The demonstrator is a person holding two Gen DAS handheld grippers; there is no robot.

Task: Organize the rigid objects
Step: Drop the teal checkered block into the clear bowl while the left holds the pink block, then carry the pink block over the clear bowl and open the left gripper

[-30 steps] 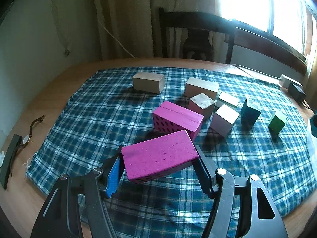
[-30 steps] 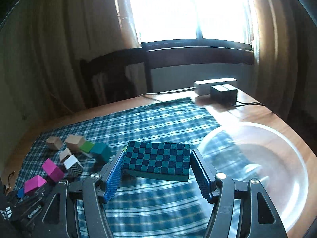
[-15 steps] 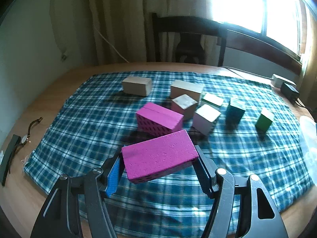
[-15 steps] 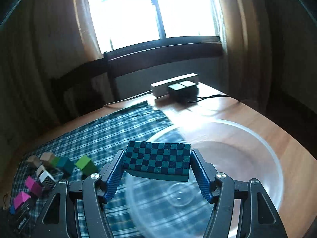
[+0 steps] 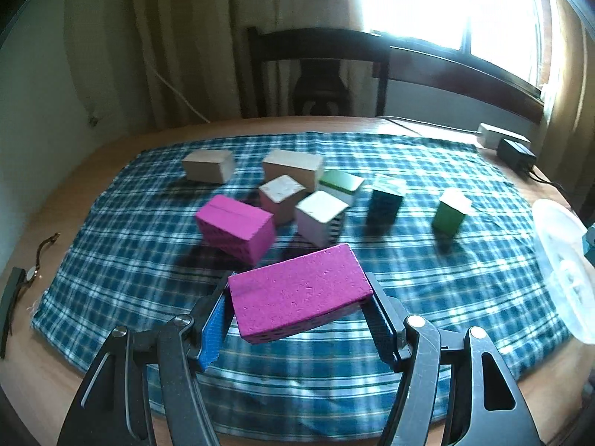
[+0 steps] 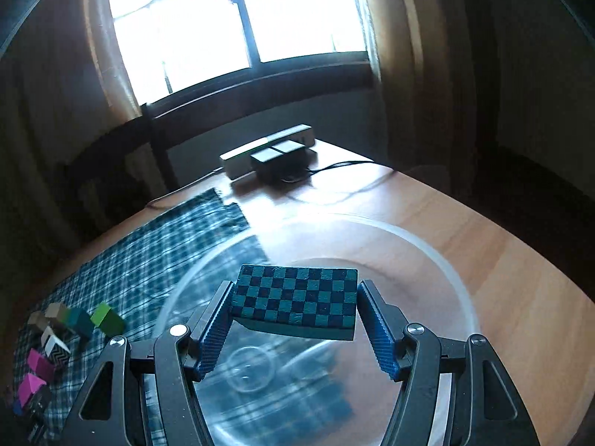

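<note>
My left gripper [image 5: 299,306] is shut on a magenta block [image 5: 297,291], held above the blue plaid cloth [image 5: 148,260]. On the cloth beyond it lie a second magenta block [image 5: 236,226], two tan blocks [image 5: 208,165], a pinkish cube [image 5: 282,197], a white striped cube [image 5: 321,215], a green-topped block [image 5: 340,184], a dark teal block [image 5: 385,200] and a green cube [image 5: 450,213]. My right gripper [image 6: 293,306] is shut on a teal checkered block [image 6: 295,299], hanging over the clear plastic bowl [image 6: 457,271], whose rim also shows at the right of the left wrist view [image 5: 557,245].
A white power strip [image 6: 260,148] and black adapter [image 6: 279,158] with cables sit on the wooden table [image 6: 502,260] near the window. A dark chair [image 5: 316,70] stands behind the table. A wristwatch [image 5: 37,260] and a dark flat object [image 5: 9,297] lie off the cloth's left edge.
The right gripper swung right with the checkered block, from over the cloth to above the bowl. The left gripper shifted with its magenta block; the bowl's rim entered its view.
</note>
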